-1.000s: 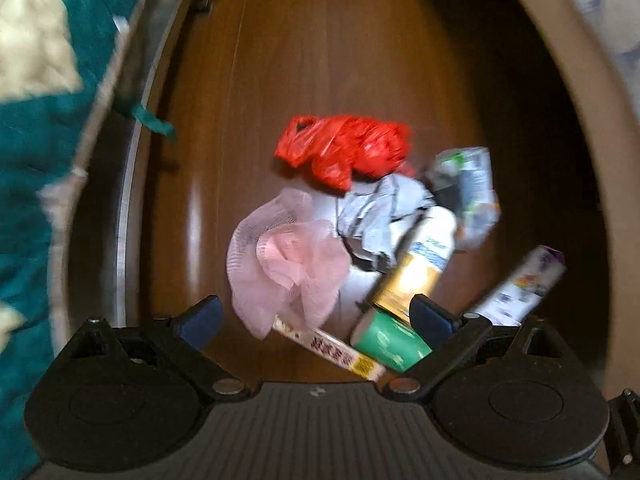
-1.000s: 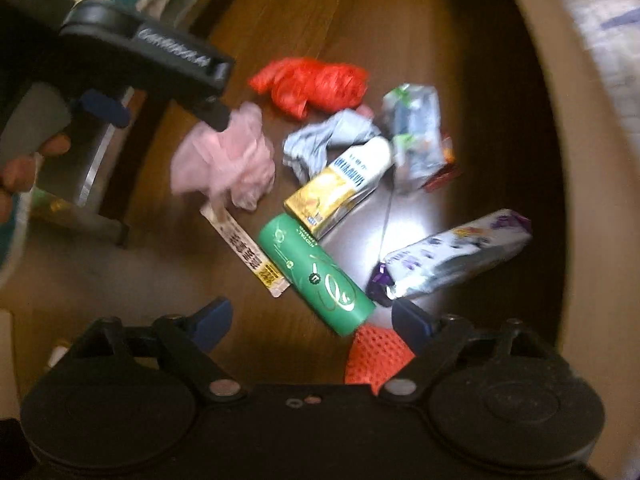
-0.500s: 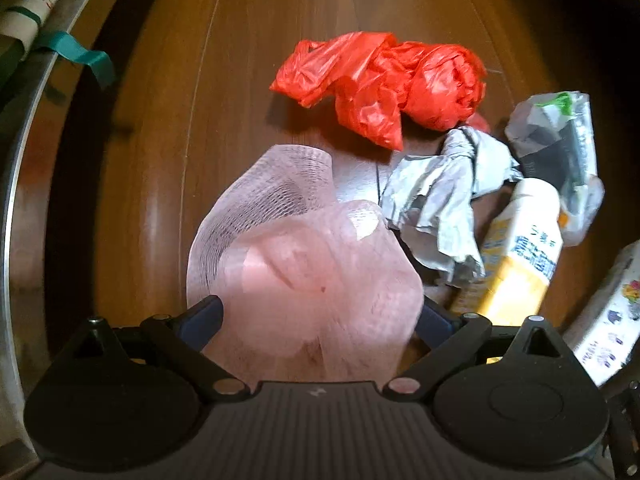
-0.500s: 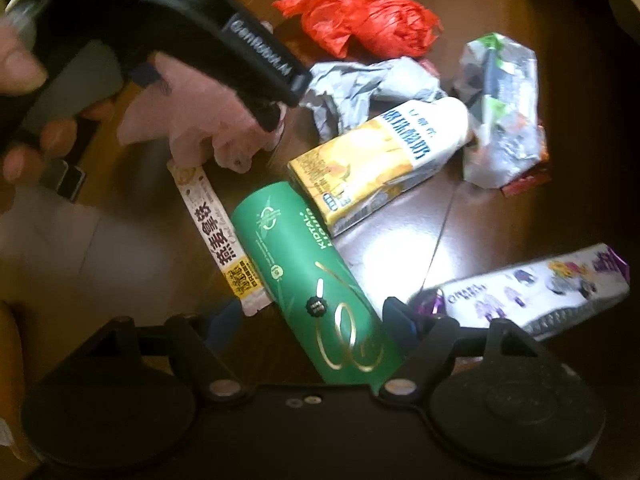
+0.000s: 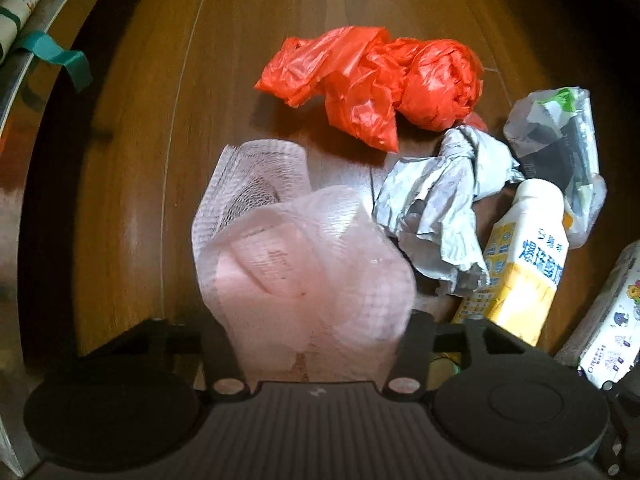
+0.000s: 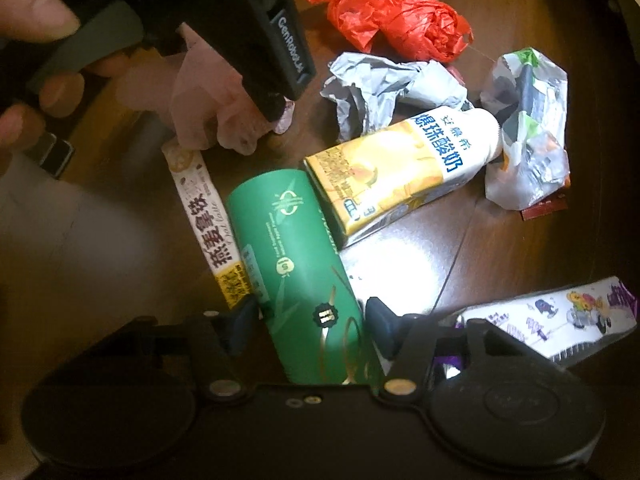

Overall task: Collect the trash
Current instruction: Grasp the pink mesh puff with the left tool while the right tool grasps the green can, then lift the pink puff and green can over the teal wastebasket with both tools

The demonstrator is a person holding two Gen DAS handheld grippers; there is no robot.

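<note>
The left claw was seen closed in on the pink mesh netting, the soft bundle filling the gap between its fingers and bulging out ahead of them; in the right wrist view the same claw was seen from the side, held in a hand, with the netting hanging beneath it. The right claw was set narrowly about the green cylindrical can, its blue pads at either flank of the can (whether they were already pressing could not be told). Outward from these, the rest of the trash lay in a loose cluster on the dark wooden surface: a long printed sachet just beside the can, a yellow and white drink bottle lying on its side, crumpled grey paper, a crushed silver wrapper, a red plastic bag farthest off, and a white and purple packet to the right. The step in hand was judged to be an early double pickup, most of the litter being uncollected. The next move was judged to call for a firm hold on both pieces, a clean lift, and carriage to a bin, which was not shown.
</note>
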